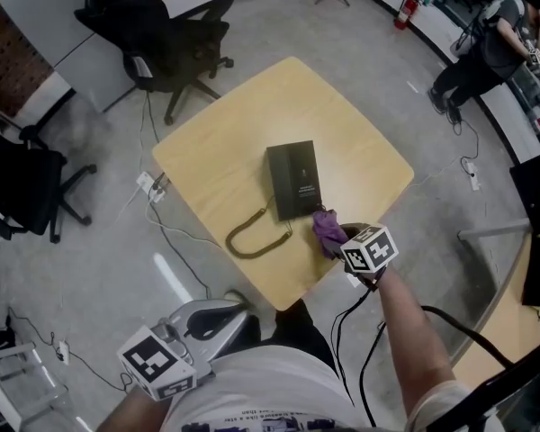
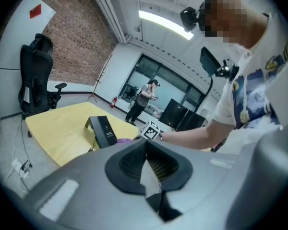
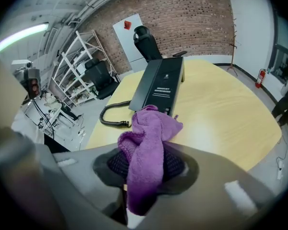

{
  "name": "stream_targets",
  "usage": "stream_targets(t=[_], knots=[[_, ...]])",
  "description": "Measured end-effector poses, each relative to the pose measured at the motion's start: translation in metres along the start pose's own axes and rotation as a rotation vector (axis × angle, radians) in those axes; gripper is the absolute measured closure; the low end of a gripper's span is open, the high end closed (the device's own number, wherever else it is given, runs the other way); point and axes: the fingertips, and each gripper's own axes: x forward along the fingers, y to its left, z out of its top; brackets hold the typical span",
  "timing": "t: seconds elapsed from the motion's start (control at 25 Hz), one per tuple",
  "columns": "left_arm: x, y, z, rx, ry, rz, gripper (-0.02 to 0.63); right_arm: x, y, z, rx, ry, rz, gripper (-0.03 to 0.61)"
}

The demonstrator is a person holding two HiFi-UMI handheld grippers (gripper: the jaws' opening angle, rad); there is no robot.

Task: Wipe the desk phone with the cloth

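Clamping cloth (image 3: 149, 143), right gripper (image 3: 146, 166) @ phone (image 1: 293, 180) near corner.

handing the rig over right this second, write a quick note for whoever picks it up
Right gripper: shut on the purple cloth, held at the near end of the desk phone. Whether the cloth is actually touching the phone is unclear.
Left gripper: shut and empty, held low by the body, off the table.
Phone: lies flat mid-table, with its coiled cord looping toward the near edge.
Done: the cloth is gripped and at the phone.
Left: wipe across the phone's top. The pictures don't show whether any of it has been wiped.
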Motion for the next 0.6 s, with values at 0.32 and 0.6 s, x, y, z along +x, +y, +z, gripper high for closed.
stream_targets(t=[0.32,0.6], knots=[[-0.012,0.002,-0.001,0.011,0.0,-0.016,0.611,0.028,0.057,0.009,0.215,0.012,0.261,0.454],[-0.017,0.008,-0.001,-0.003,-0.003,0.018,0.611,0.043,0.038,0.014,0.332,0.036,0.308,0.454]])
